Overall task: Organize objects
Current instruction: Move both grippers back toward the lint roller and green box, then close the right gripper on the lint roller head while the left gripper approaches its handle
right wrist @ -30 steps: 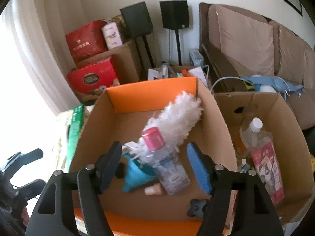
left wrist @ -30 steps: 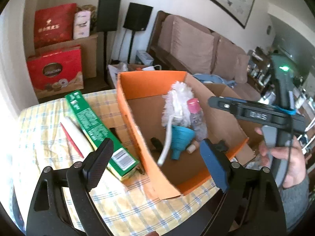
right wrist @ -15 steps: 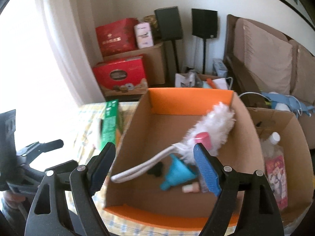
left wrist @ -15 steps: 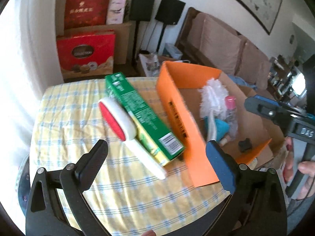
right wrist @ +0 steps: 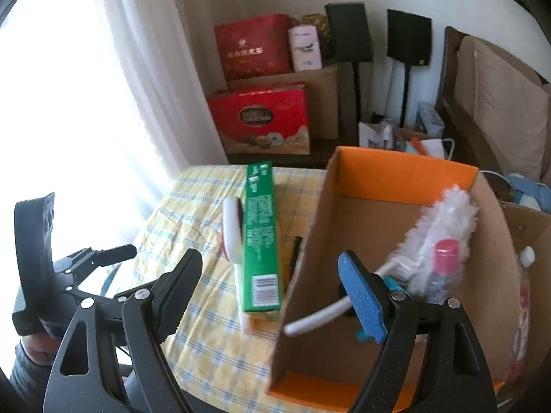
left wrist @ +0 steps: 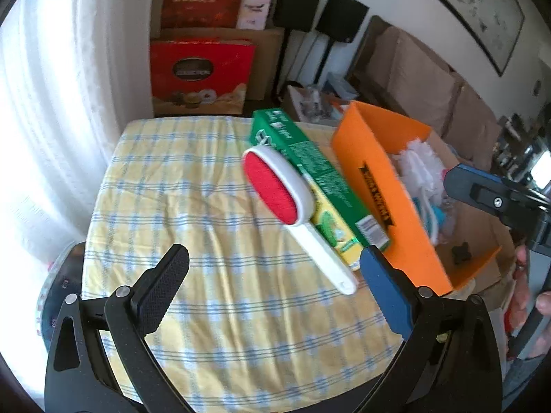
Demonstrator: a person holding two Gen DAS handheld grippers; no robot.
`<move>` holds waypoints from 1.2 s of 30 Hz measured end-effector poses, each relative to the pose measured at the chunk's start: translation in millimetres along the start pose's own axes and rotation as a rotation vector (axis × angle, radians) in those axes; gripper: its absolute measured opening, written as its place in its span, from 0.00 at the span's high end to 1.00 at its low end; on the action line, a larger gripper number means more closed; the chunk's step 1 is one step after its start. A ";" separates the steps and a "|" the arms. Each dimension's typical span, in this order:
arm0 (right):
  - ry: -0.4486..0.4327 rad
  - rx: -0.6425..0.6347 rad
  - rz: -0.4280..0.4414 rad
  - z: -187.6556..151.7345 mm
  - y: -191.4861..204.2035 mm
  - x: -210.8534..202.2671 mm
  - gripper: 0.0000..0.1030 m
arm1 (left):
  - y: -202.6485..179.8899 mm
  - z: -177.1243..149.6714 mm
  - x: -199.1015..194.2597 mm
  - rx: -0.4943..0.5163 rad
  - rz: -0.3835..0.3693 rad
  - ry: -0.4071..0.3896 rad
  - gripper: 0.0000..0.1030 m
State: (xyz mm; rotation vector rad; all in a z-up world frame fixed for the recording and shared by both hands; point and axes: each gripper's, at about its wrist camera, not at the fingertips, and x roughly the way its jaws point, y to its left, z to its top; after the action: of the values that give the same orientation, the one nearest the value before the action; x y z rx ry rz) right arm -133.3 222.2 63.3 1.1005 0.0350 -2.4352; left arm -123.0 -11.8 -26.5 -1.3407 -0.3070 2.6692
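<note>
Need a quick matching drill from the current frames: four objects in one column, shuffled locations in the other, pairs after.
1 lint brush
2 green carton
3 white duster
4 red gift box

A inside the orange box
B on the floor beyond the table
C lying on the tablecloth between brush and orange box
D propped against the carton, red pad up

Pairs: 1-D, 2-C, 3-A, 4-B

The box (right wrist: 396, 175) wall hides most of the funnel (right wrist: 391, 282) and the duster (right wrist: 444, 220) handle's middle. The green carton (right wrist: 261, 241) covers half the brush (right wrist: 231, 230). A bottle (right wrist: 527, 258) at the right is blurred.
</note>
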 end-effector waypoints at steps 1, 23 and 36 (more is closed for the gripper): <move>0.004 -0.001 0.005 1.1 2.6 3.1 0.19 | 4.1 -0.5 0.4 -0.007 0.003 0.001 0.04; 0.159 -0.120 0.072 44.6 69.1 111.8 0.39 | 51.2 -0.6 23.5 -0.098 0.009 0.036 0.04; 0.247 -0.109 0.076 52.7 66.5 160.8 0.55 | 68.4 -0.7 36.0 -0.127 -0.012 0.055 0.04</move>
State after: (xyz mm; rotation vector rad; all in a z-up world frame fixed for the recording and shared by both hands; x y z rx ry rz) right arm -234.2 87.3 -5.2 1.3210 0.1985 -2.1908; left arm -146.0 -70.3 -71.4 -1.4402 -0.4842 2.6368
